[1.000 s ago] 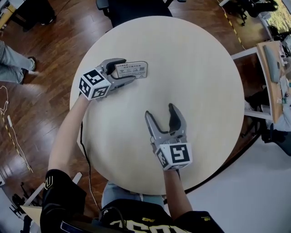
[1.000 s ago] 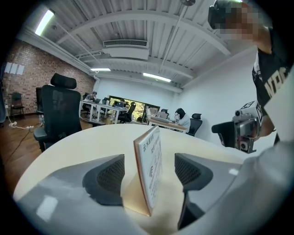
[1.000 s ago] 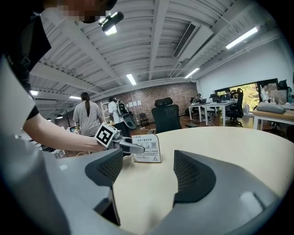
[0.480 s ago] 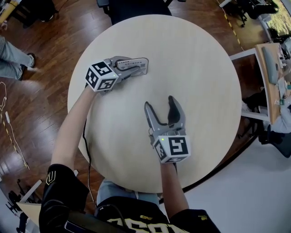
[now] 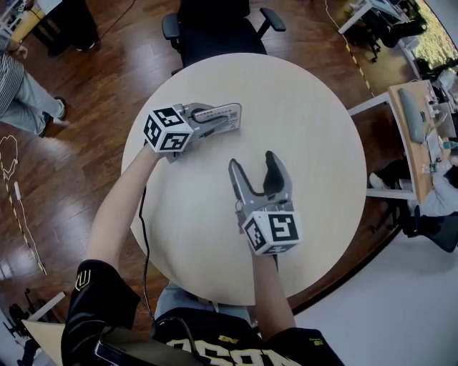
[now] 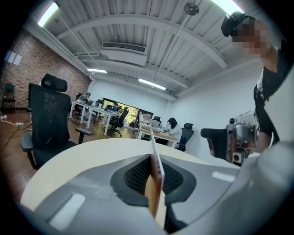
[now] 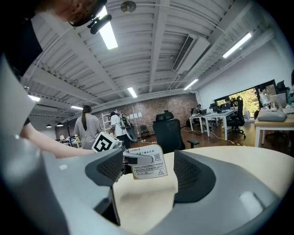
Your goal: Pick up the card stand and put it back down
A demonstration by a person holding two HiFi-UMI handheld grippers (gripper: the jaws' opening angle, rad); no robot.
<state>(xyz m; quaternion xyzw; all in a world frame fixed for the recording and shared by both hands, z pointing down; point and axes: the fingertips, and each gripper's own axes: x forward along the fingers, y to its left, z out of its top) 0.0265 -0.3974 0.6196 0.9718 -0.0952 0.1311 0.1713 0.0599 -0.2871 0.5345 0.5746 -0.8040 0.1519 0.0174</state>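
My left fingers (image 6: 134, 176) are clamped on the thin card stand (image 7: 148, 167), at the upper left of the counter (image 5: 315, 164) in the head view; so narrow a bite may let it pivot or slip as I lift; my right fingers (image 5: 275, 179) stand apart, empty.

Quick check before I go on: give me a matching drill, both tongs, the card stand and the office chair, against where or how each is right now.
Things:
1. left tongs
2. right tongs
3. card stand
4. office chair

States:
A. open, nothing between the jaws
B. on the wood floor beyond the table
C. shut on a thing
D. pinched edge-on between two pads

Pairs: 1-C, 2-A, 3-D, 4-B
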